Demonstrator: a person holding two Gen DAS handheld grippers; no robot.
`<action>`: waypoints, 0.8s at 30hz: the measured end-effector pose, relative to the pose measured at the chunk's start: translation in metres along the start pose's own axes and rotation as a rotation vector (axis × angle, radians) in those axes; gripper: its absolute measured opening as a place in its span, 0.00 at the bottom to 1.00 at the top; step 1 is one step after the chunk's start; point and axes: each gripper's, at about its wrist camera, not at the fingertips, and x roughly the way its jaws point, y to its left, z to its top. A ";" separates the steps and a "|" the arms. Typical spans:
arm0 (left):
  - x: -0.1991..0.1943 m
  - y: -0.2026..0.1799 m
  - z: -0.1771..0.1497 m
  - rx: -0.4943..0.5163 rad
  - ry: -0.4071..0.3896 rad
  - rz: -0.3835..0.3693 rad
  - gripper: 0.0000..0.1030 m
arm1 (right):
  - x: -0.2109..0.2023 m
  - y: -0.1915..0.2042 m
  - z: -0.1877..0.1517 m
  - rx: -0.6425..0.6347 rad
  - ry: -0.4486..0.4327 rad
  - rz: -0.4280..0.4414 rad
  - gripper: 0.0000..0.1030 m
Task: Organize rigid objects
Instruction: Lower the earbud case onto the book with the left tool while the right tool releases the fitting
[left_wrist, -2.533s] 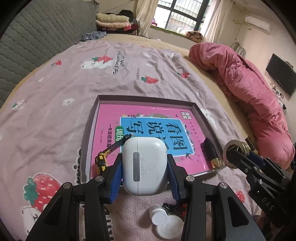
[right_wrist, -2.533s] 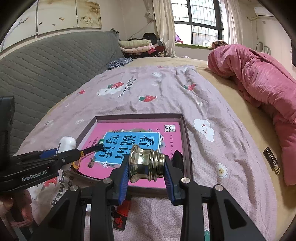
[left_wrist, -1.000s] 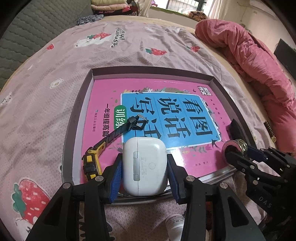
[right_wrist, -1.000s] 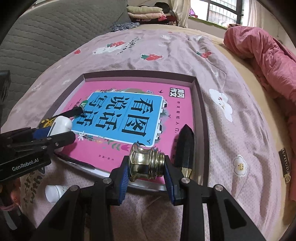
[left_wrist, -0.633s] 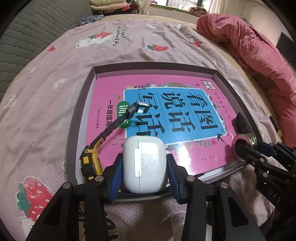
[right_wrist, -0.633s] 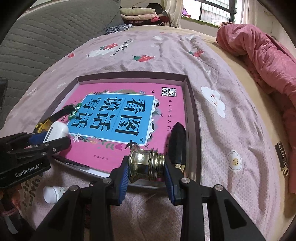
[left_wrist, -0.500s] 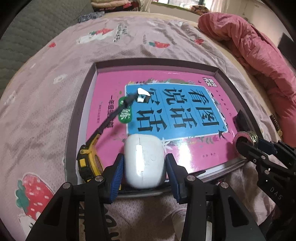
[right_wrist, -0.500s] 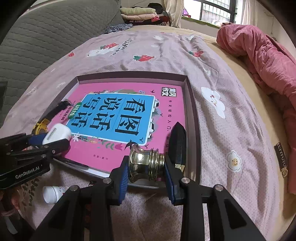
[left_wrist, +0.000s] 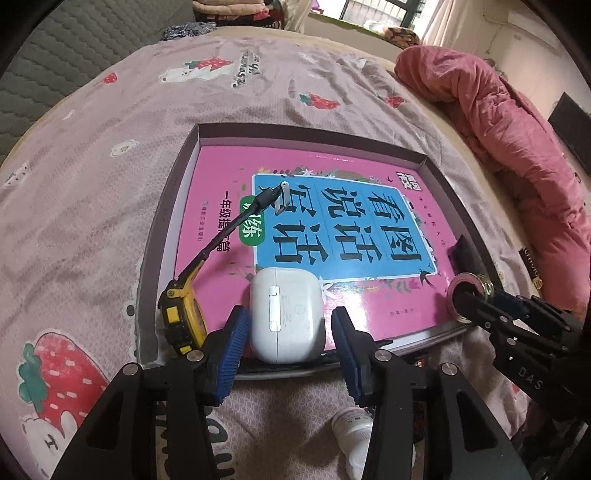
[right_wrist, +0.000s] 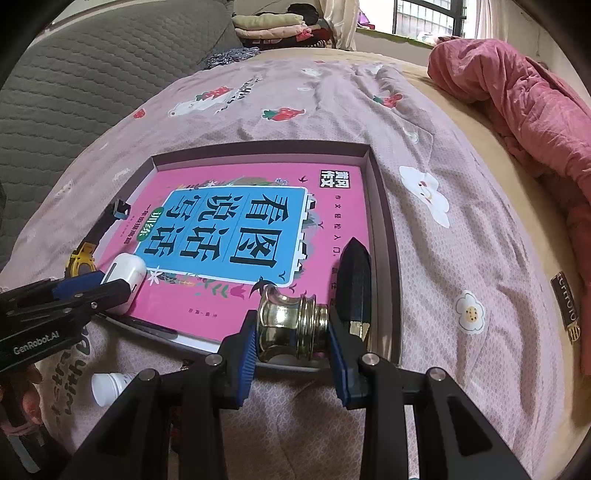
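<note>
Tongs on the left stand apart, their blue pads just clear of either side of a white earbud case that rests on the near edge of a pink book. That book fills a shallow grey tray lying on a bed with a strawberry-print sheet, and every place below is given relative to the book. Right tongs are clamped on a brass knob, held at the book's near right corner; whether the knob touches the cover cannot be told. A black pointed object lies along the book's right edge inside the tray. A yellow and black tape measure sits at the book's near left corner, its dark strap reaching up across the cover. Outside the tray, nearer than the book, a small white bottle lies on the sheet. By the look of it the job is well along: the case, tape measure and black object are in the tray, the knob seems about to be set down, and the bottle is not yet gathered.
</note>
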 end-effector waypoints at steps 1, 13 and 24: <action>-0.002 -0.001 -0.001 0.000 -0.003 -0.001 0.47 | 0.000 0.000 0.000 0.001 0.000 0.000 0.34; -0.013 -0.004 -0.003 0.003 -0.014 -0.031 0.47 | -0.001 0.006 0.001 -0.037 -0.002 -0.023 0.34; -0.020 -0.002 -0.005 -0.006 -0.023 -0.044 0.47 | -0.005 0.004 0.000 -0.029 -0.015 -0.050 0.45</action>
